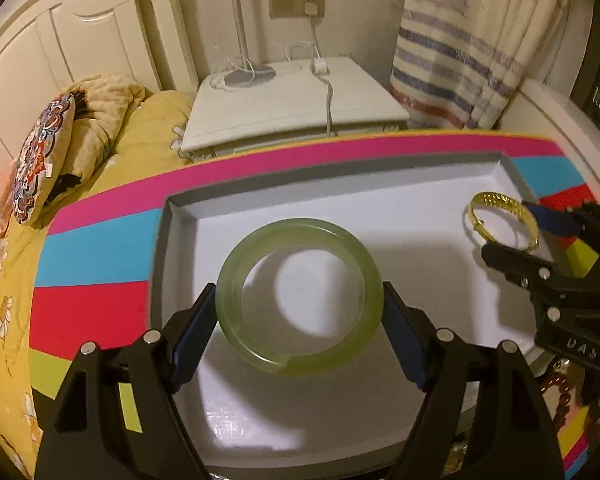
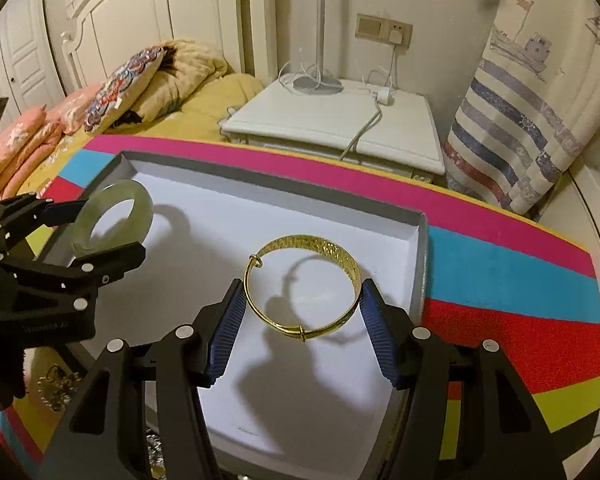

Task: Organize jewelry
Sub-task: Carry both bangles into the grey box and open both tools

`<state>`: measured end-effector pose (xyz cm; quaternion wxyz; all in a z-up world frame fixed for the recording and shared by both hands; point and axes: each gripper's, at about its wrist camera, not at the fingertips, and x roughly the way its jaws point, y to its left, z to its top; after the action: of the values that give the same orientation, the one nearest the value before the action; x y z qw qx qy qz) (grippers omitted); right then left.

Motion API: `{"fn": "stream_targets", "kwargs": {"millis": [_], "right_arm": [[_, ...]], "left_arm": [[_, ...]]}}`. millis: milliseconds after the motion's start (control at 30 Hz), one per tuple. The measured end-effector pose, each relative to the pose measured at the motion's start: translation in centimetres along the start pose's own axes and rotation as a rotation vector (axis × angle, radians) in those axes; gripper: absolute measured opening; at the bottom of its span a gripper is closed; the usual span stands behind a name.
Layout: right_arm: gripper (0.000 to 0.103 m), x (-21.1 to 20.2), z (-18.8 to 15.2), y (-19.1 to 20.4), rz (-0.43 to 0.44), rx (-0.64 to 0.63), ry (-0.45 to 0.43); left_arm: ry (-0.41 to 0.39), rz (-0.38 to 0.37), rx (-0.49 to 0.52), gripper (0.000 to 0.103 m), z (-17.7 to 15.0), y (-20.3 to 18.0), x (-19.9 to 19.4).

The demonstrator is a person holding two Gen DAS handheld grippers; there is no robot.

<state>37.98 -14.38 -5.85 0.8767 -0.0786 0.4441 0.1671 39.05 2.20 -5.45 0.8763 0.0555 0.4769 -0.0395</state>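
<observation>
Left wrist view showed the left gripper (image 1: 300, 320) clamped wide on a pale green jade bangle (image 1: 300, 298), held mid-frame above the shallow white tray (image 1: 380, 196). Right wrist view showed the right gripper (image 2: 302, 324) gripping a thin patterned gold bangle (image 2: 302, 288) at centre frame, over the tray's right part.

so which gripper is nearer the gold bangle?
Right. The right gripper is clamped on the gold bangle over the white tray; the left gripper is off to its left, clamped on the green bangle.
</observation>
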Motion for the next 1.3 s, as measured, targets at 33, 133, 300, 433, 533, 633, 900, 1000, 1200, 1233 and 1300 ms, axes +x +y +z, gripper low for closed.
{"fn": "stream_targets", "kwargs": {"millis": [33,133,300,433,533,633,900,1000,1200,1233,1300], "right_arm": [[0.068,0.3,-0.1,0.0,-0.005,0.001,0.013],[0.078,0.8,-0.7,0.2,0.023,-0.022,0.029],[0.08,0.1,-2.3,1.3,0.008,-0.082,0.04],[0.082,-0.5,-3.3,1.7,0.03,-0.129,0.014],[0.082,-1.1,-4.0,1.8,0.048,-0.14,0.029],[0.082,-2.1,-5.3,2.2,0.055,-0.147,0.028],[0.084,-6.1,-10.9,3.7,0.055,-0.133,-0.038],[0.084,-7.6,-13.0,4.5,0.058,-0.137,-0.044],[0.085,-9.7,-15.8,6.1,0.063,-0.152,-0.046],[0.085,-9.8,-16.0,6.2,0.064,-0.154,-0.046],[0.085,-10.1,-16.6,6.6,0.065,-0.158,-0.046]], "left_arm": [[0.021,0.003,0.013,0.078,-0.2,0.0,0.4],[0.054,-0.01,0.056,0.083,-0.7,0.4,1.0],[0.142,-0.097,0.123,0.087,-1.6,1.9,0.6],[0.14,-0.113,0.155,0.085,-3.3,2.0,0.1],[0.105,-0.109,0.127,0.084,-4.6,2.0,-0.6],[0.09,-0.093,0.102,0.084,-6.5,1.3,-1.8],[0.02,-0.058,0.034,0.081,-12.9,-0.6,-6.3],[-0.002,-0.052,0.024,0.081,-15.2,-1.2,-7.8],[-0.062,-0.038,-0.001,0.081,-19.9,-2.0,-10.8],[-0.068,-0.035,-0.006,0.081,-20.5,-2.0,-11.2],[-0.078,-0.03,-0.015,0.081,-21.4,-2.2,-11.8]]}}
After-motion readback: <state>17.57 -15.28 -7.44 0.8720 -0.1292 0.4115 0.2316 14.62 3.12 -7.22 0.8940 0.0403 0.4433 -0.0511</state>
